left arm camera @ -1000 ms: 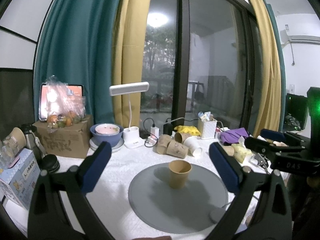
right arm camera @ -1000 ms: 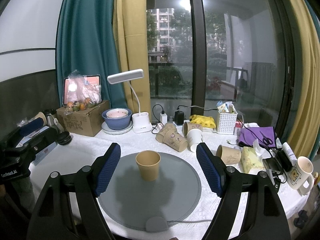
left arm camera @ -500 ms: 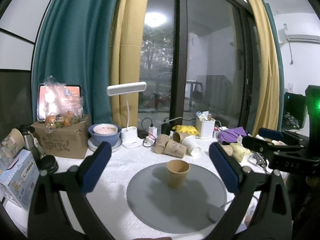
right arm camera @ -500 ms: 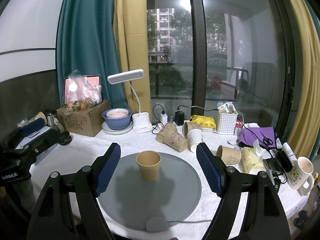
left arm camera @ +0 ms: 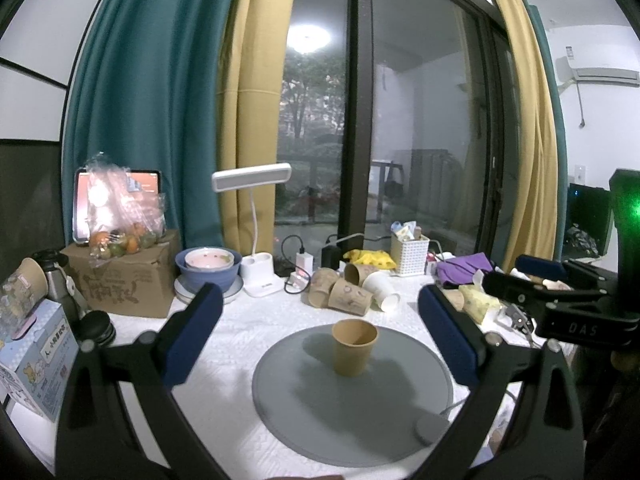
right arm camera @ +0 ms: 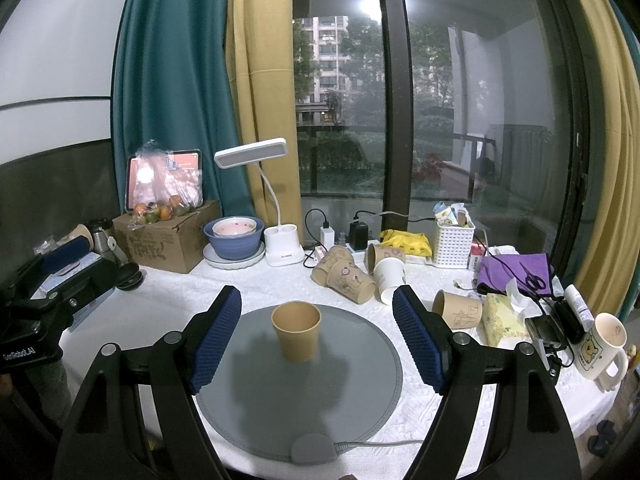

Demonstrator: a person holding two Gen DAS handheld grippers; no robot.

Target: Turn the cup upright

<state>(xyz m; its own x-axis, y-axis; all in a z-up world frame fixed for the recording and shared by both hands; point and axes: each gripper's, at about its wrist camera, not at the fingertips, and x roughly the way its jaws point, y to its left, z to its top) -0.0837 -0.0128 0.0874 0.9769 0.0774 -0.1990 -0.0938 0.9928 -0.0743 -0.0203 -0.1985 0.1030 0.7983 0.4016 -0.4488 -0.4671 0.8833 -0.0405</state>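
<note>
The cup [left arm camera: 354,347] [right arm camera: 296,332] is a plain tan paper cup with no print on it; it stands upright, mouth up, its rolled rim a clean circle and its wall tapering to a narrower base; the inside looks empty as far as the views reach. It sits on the round grey mat [left arm camera: 320,412] [right arm camera: 260,400], nearer the mat's far edge than its near one, and throws a soft shadow across the grey surface; the mat lies on the white-clothed counter [left arm camera: 224,368] [right arm camera: 168,300].

The left hand-held gripper [left arm camera: 318,344] has its blue-padded fingers [left arm camera: 192,336] spread wide apart with nothing between them; the cup appears in the gap, beyond the tips and untouched. The right hand-held gripper [right arm camera: 317,336] likewise stands wide apart and holds nothing; its ribbed blue pads [right arm camera: 216,340] flank the cup on either side without contact, the cup sitting left of centre in that gap.

Behind the mat lies a cluster of printed paper cups [left arm camera: 344,290] [right arm camera: 352,274] tipped on their sides, one of them white; a white desk lamp [left arm camera: 256,232] [right arm camera: 276,200] stands further back beside a blue bowl [left arm camera: 208,272] [right arm camera: 234,242]; a cardboard box [left arm camera: 120,280] [right arm camera: 160,240] with bagged fruit on top sits to the left; a white mug [right arm camera: 604,344] with a bear print stands at the right edge in the right wrist view.
</note>
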